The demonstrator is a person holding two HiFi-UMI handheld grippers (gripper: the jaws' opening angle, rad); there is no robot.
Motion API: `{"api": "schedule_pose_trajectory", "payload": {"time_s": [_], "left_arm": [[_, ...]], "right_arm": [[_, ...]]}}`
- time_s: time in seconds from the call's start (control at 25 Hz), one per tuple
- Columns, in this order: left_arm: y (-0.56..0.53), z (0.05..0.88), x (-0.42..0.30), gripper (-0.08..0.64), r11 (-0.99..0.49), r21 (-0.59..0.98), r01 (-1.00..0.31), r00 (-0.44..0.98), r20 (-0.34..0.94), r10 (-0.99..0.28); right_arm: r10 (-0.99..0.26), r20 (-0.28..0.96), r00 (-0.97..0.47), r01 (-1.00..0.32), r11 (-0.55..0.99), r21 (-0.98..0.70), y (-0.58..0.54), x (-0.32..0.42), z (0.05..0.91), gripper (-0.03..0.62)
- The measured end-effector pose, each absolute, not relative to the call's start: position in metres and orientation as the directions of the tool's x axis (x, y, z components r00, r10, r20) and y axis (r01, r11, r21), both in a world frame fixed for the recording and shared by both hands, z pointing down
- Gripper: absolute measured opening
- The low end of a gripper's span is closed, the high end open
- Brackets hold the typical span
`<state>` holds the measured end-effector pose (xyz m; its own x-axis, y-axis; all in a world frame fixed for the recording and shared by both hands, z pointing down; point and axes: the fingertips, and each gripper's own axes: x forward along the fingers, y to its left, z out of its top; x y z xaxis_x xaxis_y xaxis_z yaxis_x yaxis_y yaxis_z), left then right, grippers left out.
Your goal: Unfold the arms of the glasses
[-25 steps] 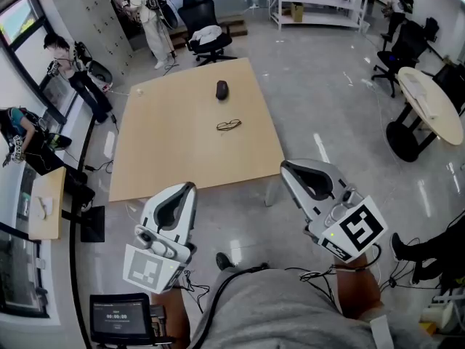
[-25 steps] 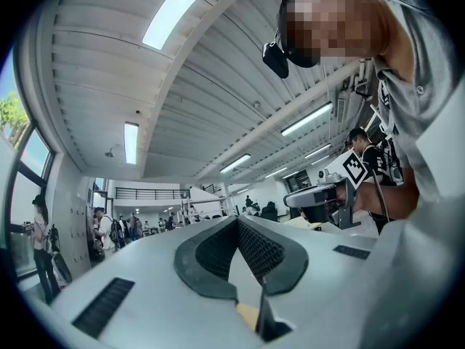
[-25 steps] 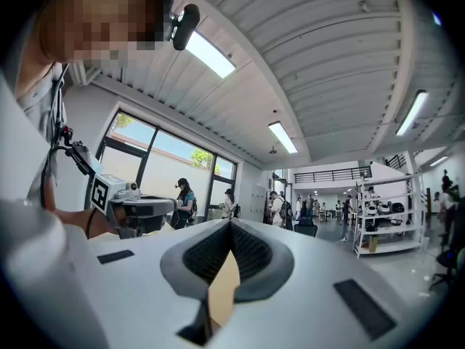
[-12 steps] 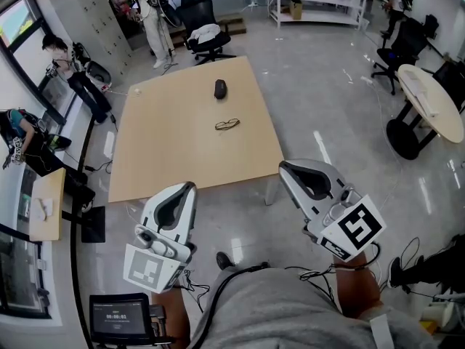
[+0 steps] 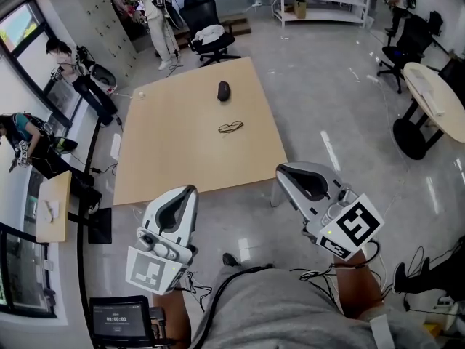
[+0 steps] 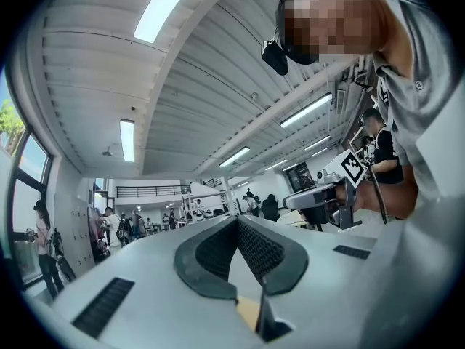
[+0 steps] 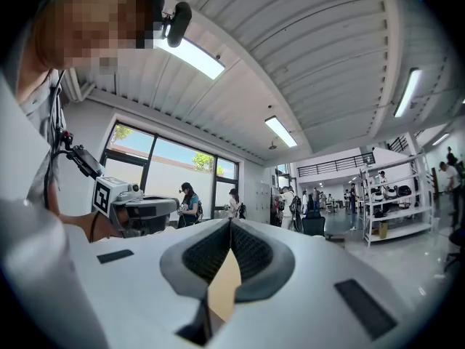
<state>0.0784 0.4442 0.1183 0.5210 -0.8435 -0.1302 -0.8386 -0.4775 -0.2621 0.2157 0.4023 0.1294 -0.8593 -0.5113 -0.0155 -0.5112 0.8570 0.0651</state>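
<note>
The dark-framed glasses point(image 5: 230, 127) lie on the tan wooden table point(image 5: 167, 158), near its middle and well ahead of both grippers. In the head view my left gripper point(image 5: 190, 188) is held over the floor short of the table's near edge, jaws together with nothing between them. My right gripper point(image 5: 279, 171) hovers by the table's near right corner, also shut and empty. The left gripper view shows its own jaws point(image 6: 236, 219) meeting at the tips, with the right gripper point(image 6: 320, 195) beside it. The right gripper view shows the same for its jaws point(image 7: 230, 222).
A black oval object point(image 5: 223, 90) sits on the table beyond the glasses. An office chair point(image 5: 207, 31) stands behind the table, a round table point(image 5: 436, 100) at the right. People stand at the left wall and at the back. A small screen point(image 5: 120, 320) is at bottom left.
Both grippers have edged a little toward the table and stay shut. The glasses have not moved on the table.
</note>
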Motion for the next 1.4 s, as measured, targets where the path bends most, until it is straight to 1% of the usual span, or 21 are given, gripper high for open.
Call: {"api": "schedule_pose_trajectory", "payload": {"time_s": [0.28, 0.6, 0.8, 0.96, 1.12, 1.24, 1.4], "left_arm": [[0.414, 0.130, 0.063, 0.005, -0.479, -0.255, -0.840, 0.516, -0.099, -0.851], [0.353, 0.152, 0.024, 0.005, -0.501, -0.199, -0.842, 0.523, -0.083, -0.848], [0.278, 0.169, -0.035, 0.005, -0.524, -0.163, -0.836, 0.542, -0.100, -0.834], [0.233, 0.177, -0.079, 0.005, -0.560, -0.112, -0.821, 0.570, -0.095, -0.816], [0.192, 0.165, -0.113, 0.005, -0.581, -0.108, -0.807, 0.591, -0.113, -0.799], [0.163, 0.164, -0.111, 0.005, -0.602, -0.128, -0.788, 0.615, -0.145, -0.775], [0.126, 0.175, -0.123, 0.005, -0.599, -0.132, -0.790, 0.613, -0.140, -0.777]], "right_arm": [[-0.509, 0.002, -0.861, -0.508, 0.861, 0.031, 0.371, 0.201, 0.147, 0.008], [-0.515, 0.049, -0.856, -0.514, 0.857, 0.019, 0.315, 0.159, 0.168, 0.008], [-0.530, 0.073, -0.845, -0.530, 0.847, 0.020, 0.249, 0.101, 0.180, 0.008], [-0.550, 0.139, -0.823, -0.554, 0.832, 0.010, 0.212, 0.059, 0.189, 0.008], [-0.583, 0.159, -0.797, -0.585, 0.810, 0.041, 0.175, 0.032, 0.169, 0.008], [-0.589, 0.145, -0.795, -0.583, 0.808, 0.087, 0.149, 0.024, 0.165, 0.008], [-0.591, 0.136, -0.795, -0.580, 0.806, 0.116, 0.111, 0.009, 0.167, 0.008]]}}
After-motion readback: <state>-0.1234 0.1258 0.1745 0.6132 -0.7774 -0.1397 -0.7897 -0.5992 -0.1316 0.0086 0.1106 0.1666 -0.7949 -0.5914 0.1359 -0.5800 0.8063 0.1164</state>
